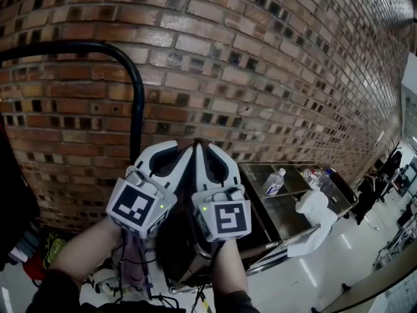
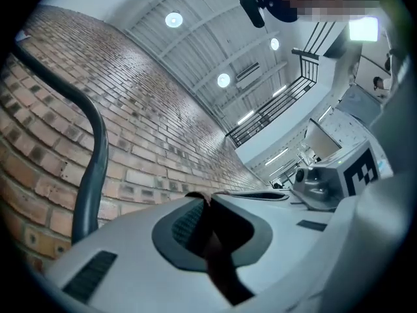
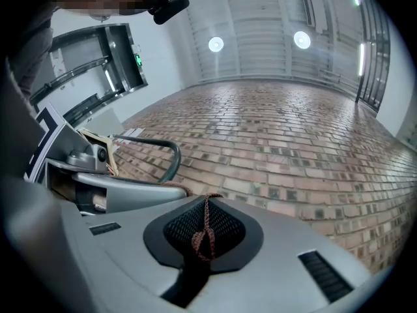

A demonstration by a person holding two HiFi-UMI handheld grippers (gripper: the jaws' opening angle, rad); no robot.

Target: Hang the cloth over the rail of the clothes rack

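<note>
Around: we face a brick wall (image 1: pixel 273 57); steel trolley (image 1: pixel 294 215) with bottle (image 1: pixel 274 181) lower right | Rail: rack rail (image 1: pixel 78 46) up-left, clear of both tools | Cloth: cloth (image 3: pixel 203 237) pinched by left gripper (image 2: pixel 207 198) and right gripper (image 3: pixel 207 198), both clamped on it, side by side.

Steel table (image 1: pixel 281 218) carries a water bottle (image 1: pixel 274 182)
</note>
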